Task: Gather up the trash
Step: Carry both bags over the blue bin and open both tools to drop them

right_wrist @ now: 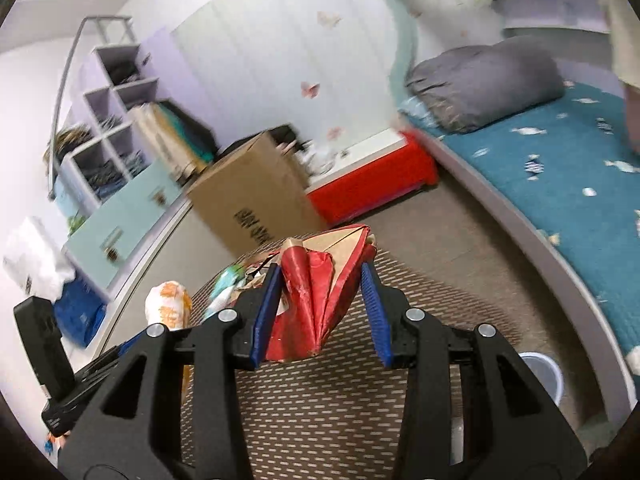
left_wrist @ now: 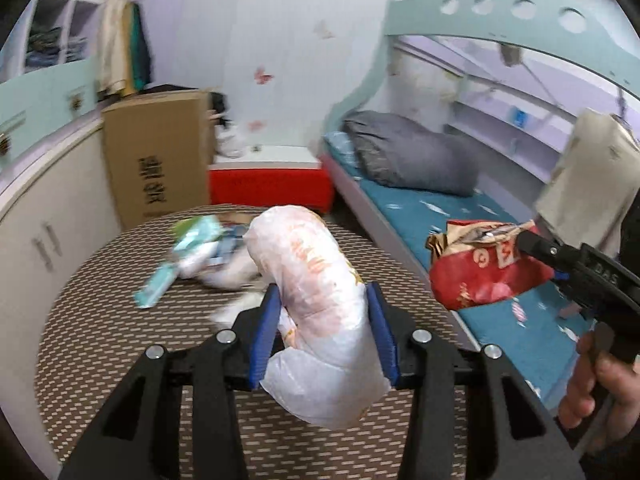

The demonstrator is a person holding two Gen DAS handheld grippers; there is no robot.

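My left gripper (left_wrist: 324,300) is shut on a crumpled white plastic bag with orange print (left_wrist: 316,280), held above the round patterned table (left_wrist: 100,320). My right gripper (right_wrist: 320,276) is shut on a crushed red and gold carton (right_wrist: 316,292); it also shows in the left wrist view (left_wrist: 480,268), held off the table's right side over the bed. More trash lies on the table's far side: a teal and white wrapper (left_wrist: 176,268) and crumpled white packaging (left_wrist: 224,264). The white bag also shows in the right wrist view (right_wrist: 168,304).
A tall cardboard box (left_wrist: 156,160) and a red bench (left_wrist: 268,184) stand behind the table. A bed with a teal cover (left_wrist: 440,216) and grey pillow (left_wrist: 412,156) runs along the right. A pale blue bin (right_wrist: 540,372) sits on the floor by the bed. Cabinets (left_wrist: 48,216) line the left.
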